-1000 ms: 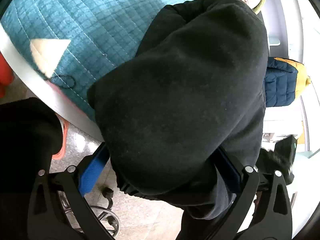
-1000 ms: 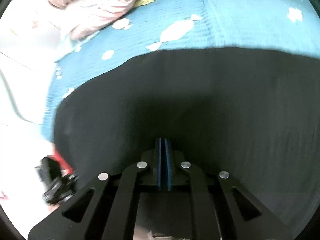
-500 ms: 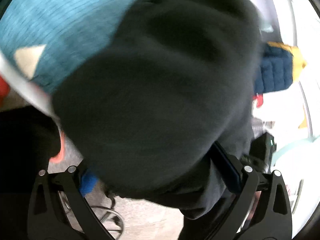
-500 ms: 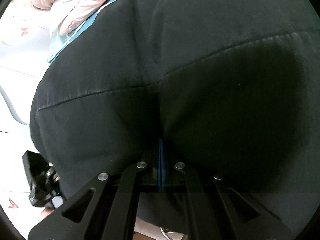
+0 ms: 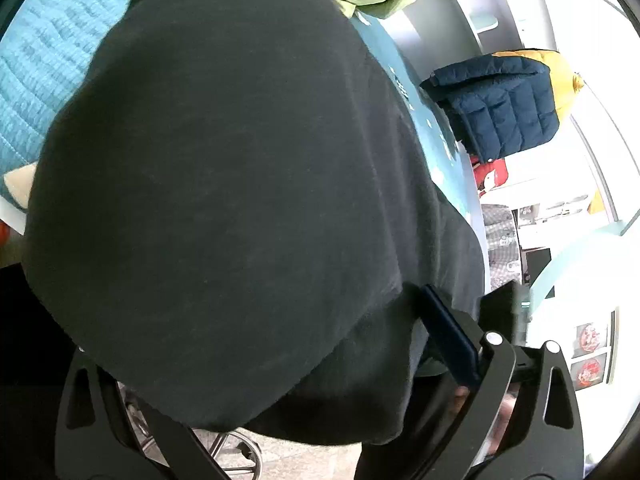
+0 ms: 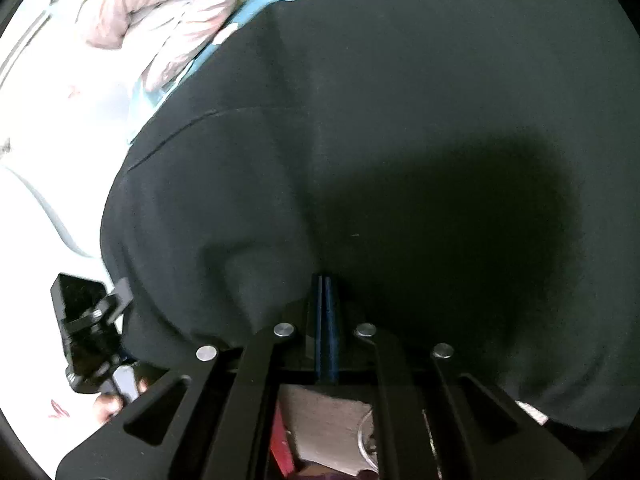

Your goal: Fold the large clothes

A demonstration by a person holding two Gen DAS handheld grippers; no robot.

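A large black garment [image 5: 240, 168] fills most of the left wrist view and hangs over my left gripper [image 5: 260, 320]. The gripper's jaws stand wide apart; the right blue pad [image 5: 448, 340] shows, and the left finger is hidden under the cloth. In the right wrist view the same black garment [image 6: 400, 140] covers nearly the whole frame. My right gripper [image 6: 325, 292] is shut, its blue pads pressed together on a fold of the black cloth. The garment lies partly on a teal quilted bed [image 5: 36, 72].
A pink duvet [image 6: 168, 16] lies bunched at the bed's far end. A navy and yellow puffer jacket [image 5: 504, 104] hangs beyond the bed's right side. The other handheld gripper [image 6: 88, 328] shows at the lower left of the right wrist view. Floor lies below.
The black garment has been drawn closer and now covers more of both views. The left gripper's left blue pad has gone out of sight under the cloth. The right gripper stays shut.
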